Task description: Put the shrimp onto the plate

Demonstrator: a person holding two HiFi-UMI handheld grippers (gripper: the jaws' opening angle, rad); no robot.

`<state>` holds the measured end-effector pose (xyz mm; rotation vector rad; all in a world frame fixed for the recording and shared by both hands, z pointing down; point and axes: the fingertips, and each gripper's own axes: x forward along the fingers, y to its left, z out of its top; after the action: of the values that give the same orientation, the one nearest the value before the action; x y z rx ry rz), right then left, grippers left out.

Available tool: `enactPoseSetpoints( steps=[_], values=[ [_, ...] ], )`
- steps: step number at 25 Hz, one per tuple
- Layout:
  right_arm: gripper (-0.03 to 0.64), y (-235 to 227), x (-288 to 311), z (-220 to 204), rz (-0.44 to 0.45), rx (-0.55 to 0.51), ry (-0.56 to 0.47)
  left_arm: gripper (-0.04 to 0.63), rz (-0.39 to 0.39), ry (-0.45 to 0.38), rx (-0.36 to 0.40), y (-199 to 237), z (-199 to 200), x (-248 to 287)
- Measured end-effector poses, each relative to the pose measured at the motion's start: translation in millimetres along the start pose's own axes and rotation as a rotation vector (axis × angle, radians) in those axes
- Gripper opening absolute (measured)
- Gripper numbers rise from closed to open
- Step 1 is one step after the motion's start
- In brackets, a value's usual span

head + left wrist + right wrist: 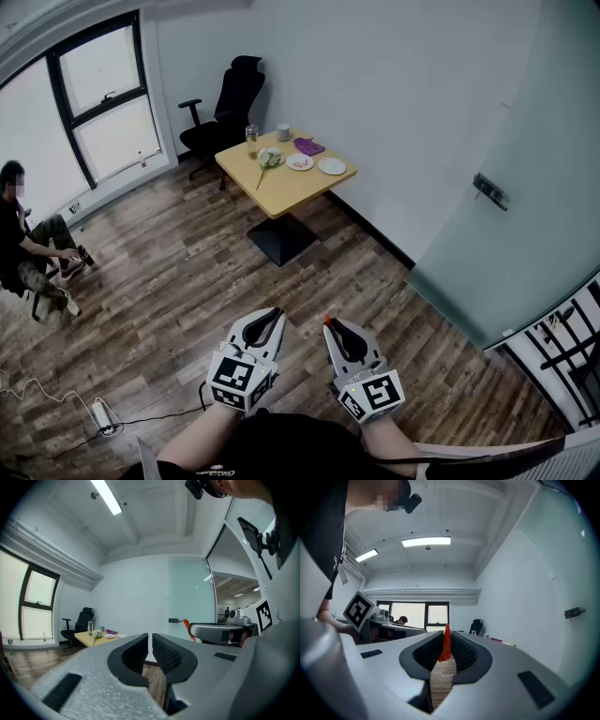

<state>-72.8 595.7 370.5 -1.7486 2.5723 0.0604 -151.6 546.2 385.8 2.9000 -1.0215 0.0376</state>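
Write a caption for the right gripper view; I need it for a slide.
Grey right gripper shut on a small orange-red shrimp, wood-plank floor visible below the jaws.

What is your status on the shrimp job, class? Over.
Left tongs shut, empty. Right tongs shut on small orange shrimp. Round white plate far off on yellow wooden table. Brown wooden floor between, no obstacle seen.

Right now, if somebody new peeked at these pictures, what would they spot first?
Probably the bright orange shrimp pinched in the right gripper, low in the head view. Next, the yellow table far off by the white wall, and a person sitting at the left by the window.
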Motion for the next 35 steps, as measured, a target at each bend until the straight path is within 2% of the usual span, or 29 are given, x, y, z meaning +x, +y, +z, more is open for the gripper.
enactPoseSetpoints(
  steps=[10,14,26,35],
  values=[
    [0.054,7,19,-5,-0.009,-0.011,0.014,0.029,-0.009,0.003,-0.007,19,-4,2],
    [0.054,13,31,-6,-0.001,0.039,0.02,0.029,-0.021,0.003,-0.016,30,-7,1],
    [0.054,36,77,-15,-0.048,0.024,0.028,0.026,-0.054,0.007,-0.045,86,-19,-5],
    [0.054,26,99,-24,-0.067,0.04,0.049,0.026,-0.086,0.007,-0.039,96,-16,13]
  ],
)
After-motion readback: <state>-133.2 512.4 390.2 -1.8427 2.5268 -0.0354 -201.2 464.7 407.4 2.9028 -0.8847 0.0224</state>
